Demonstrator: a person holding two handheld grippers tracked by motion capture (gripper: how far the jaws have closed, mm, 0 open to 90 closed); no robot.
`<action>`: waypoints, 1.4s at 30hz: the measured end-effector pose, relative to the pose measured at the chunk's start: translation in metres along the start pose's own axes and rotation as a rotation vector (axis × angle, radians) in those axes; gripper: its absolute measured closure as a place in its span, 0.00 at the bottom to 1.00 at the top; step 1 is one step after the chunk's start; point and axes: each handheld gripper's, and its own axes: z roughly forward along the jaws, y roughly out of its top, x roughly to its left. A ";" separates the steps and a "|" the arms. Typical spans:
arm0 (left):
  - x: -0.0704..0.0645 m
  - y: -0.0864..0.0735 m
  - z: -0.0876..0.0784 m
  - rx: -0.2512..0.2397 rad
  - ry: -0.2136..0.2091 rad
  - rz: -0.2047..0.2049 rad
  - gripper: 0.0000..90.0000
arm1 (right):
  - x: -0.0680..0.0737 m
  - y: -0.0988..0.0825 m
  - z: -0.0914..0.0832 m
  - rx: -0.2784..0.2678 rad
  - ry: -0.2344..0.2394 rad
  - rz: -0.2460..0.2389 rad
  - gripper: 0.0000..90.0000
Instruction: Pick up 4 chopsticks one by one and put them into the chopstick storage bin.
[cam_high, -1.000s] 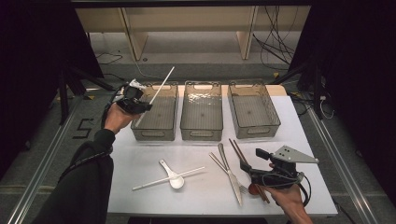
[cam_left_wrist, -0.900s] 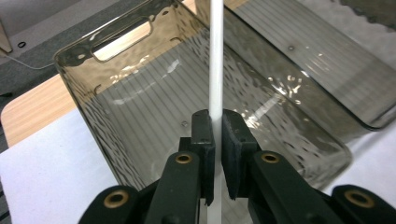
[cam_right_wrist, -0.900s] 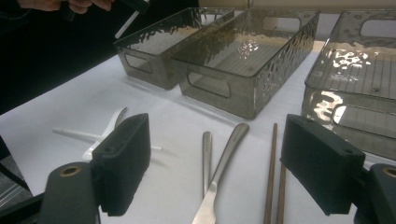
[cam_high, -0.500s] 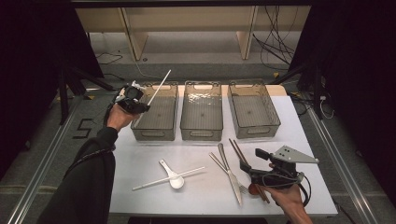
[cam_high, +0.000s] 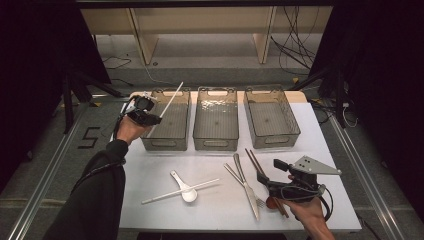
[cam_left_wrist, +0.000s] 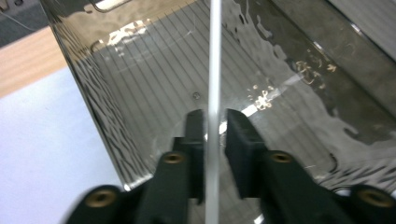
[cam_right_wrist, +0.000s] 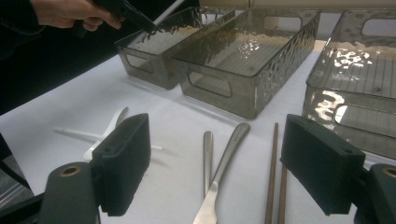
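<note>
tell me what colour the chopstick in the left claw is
White; the chopstick shows best in the left gripper view, between the left claw's black jaws.

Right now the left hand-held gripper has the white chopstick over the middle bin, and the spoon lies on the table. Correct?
Not quite. The high view shows the left hand-held gripper with the white chopstick over the left bin, not the middle one. The spoon does lie on the table.
</note>
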 end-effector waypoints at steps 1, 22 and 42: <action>-0.001 0.000 -0.002 -0.010 -0.003 -0.004 0.78 | 0.000 0.000 0.000 -0.001 0.000 0.000 0.28; -0.052 -0.024 -0.060 -0.098 -0.228 0.075 0.26 | 0.000 0.000 -0.001 0.000 -0.006 -0.003 0.28; -0.091 -0.061 -0.068 0.060 -0.266 0.235 0.17 | 0.002 0.001 -0.001 -0.001 -0.002 -0.015 0.28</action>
